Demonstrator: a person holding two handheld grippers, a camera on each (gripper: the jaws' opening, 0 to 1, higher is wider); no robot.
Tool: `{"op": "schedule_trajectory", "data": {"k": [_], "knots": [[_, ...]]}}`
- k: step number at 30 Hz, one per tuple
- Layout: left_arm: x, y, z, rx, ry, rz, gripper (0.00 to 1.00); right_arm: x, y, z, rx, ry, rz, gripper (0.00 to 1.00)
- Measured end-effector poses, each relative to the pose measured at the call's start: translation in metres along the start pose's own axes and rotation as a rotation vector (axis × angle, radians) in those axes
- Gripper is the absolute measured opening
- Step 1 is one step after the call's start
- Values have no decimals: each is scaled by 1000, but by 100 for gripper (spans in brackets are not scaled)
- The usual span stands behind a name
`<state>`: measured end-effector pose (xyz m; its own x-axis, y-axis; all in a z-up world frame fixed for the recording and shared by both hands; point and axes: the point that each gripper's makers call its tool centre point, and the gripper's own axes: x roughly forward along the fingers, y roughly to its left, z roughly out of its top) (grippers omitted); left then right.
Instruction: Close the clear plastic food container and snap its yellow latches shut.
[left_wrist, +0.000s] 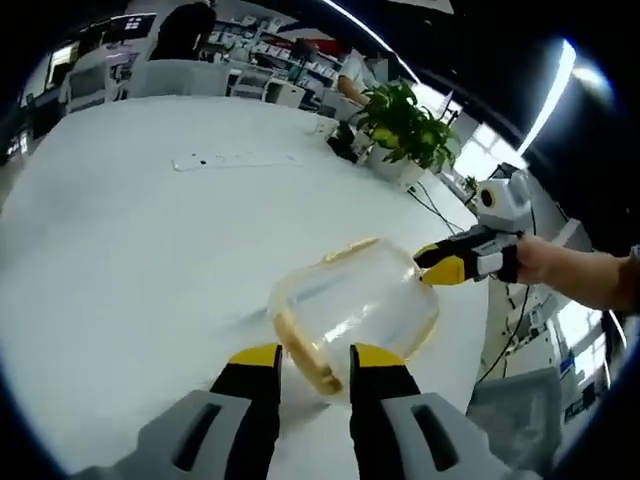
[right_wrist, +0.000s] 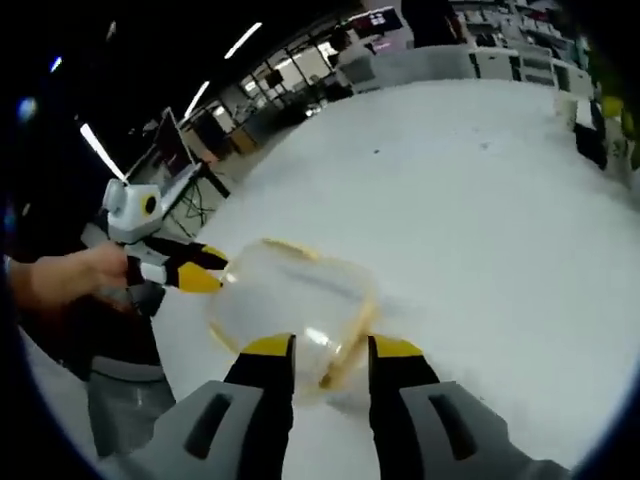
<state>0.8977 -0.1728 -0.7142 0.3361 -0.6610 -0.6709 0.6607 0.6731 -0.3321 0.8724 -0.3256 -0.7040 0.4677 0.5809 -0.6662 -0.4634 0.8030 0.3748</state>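
The left gripper (left_wrist: 315, 358) and right gripper (right_wrist: 331, 347) are flanking the container (left_wrist: 355, 310) (jaws narrowly parted, gripping nothing) near the table (left_wrist: 130, 260) edge.

Container (left_wrist: 355, 310) on the table (left_wrist: 130, 260), between the two grippers. Left gripper (left_wrist: 313, 358) near; right gripper (left_wrist: 425, 265) at its far right. Plant (left_wrist: 405, 125) farther off.

A broad white tabletop (left_wrist: 150, 250) spreads ahead, a long white power strip (left_wrist: 235, 160) lying flat on it. A leafy green potted plant (left_wrist: 405, 125) stands at its far edge. Long ceiling strip lights (left_wrist: 548, 95) glow overhead; desks and white chairs (left_wrist: 185, 75) crowd the background.
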Motion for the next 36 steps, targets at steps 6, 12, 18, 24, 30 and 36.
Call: {"op": "schedule_trajectory", "data": {"k": [6, 12, 18, 24, 30, 36], "knots": [[-4, -9, 23, 212, -13, -11, 19, -7, 9, 22, -229, -52, -34, 22], [4, -23, 36, 283, -6, -69, 18, 6, 28, 22, -330, -24, 32, 18], [9, -29, 39, 337, 22, -95, 17, 15, 29, 20, -336, -6, 49, 16], [17, -38, 38, 406, 52, -132, 16, 19, 33, 16, -366, 11, 66, 16], [29, -47, 42, 458, 72, -153, 15, 23, 41, 9, -457, 48, 84, 16], [39, -57, 44, 501, 91, -168, 15, 27, 43, 8, -492, 65, 99, 15]]}}
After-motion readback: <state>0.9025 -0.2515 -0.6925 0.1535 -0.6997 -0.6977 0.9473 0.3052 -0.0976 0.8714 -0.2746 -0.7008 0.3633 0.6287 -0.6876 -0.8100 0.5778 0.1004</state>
